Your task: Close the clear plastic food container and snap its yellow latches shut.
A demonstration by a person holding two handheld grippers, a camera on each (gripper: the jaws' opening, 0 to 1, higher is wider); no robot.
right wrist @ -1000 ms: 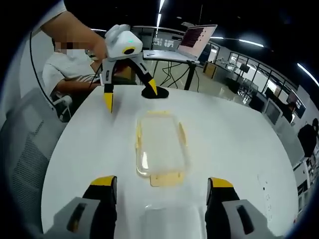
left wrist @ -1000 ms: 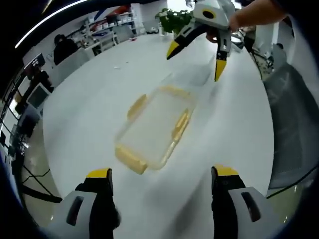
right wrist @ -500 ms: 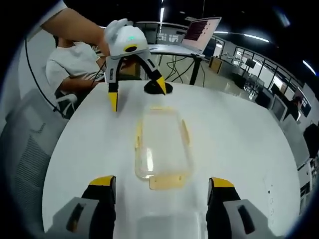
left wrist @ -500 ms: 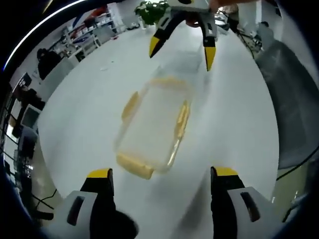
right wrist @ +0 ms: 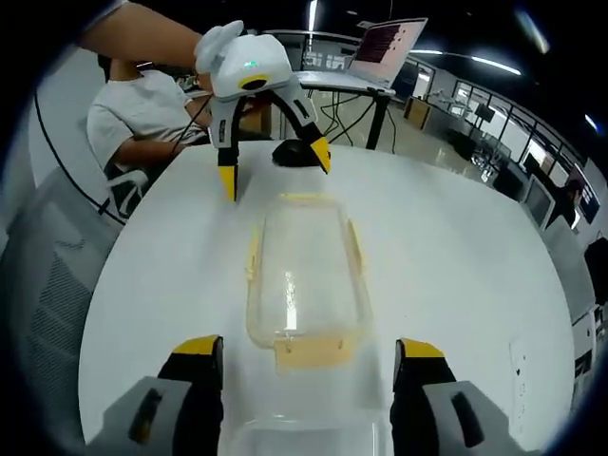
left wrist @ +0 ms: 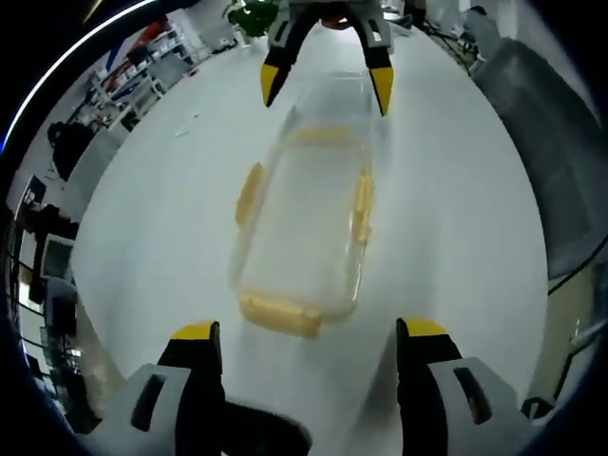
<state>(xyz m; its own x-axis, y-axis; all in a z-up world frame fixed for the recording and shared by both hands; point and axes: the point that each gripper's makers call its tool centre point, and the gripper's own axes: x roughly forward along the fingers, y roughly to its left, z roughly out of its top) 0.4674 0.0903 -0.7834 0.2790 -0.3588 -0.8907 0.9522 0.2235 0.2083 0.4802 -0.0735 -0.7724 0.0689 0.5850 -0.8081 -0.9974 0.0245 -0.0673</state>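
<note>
Left gripper view: the left gripper (left wrist: pixel 304 332) held its jaws spread and empty just short of the clear container (left wrist: pixel 306 223) on the white counter (left wrist: pixel 456 190), probably lined up with the near yellow latch (left wrist: pixel 279 313). Right gripper view: the right gripper (right wrist: pixel 304 353) likewise stood spread and empty at the opposite end latch (right wrist: pixel 306 353); no legible writing was visible.

A round white table (right wrist: pixel 142 285) is seen in the right gripper view. A clear plastic container (right wrist: pixel 304 275) lies flat near its centre, long axis running from 6 to 12 o'clock, with yellow latches (right wrist: pixel 309 353) along its edges. A clear lid (right wrist: pixel 304 437) lies at 6 o'clock, just beside the container. A dark round object (right wrist: pixel 296 154) sits at 12 o'clock by the far edge.

In the left gripper view, the same table (left wrist: pixel 152 190) and container (left wrist: pixel 304 223) are shown.
</note>
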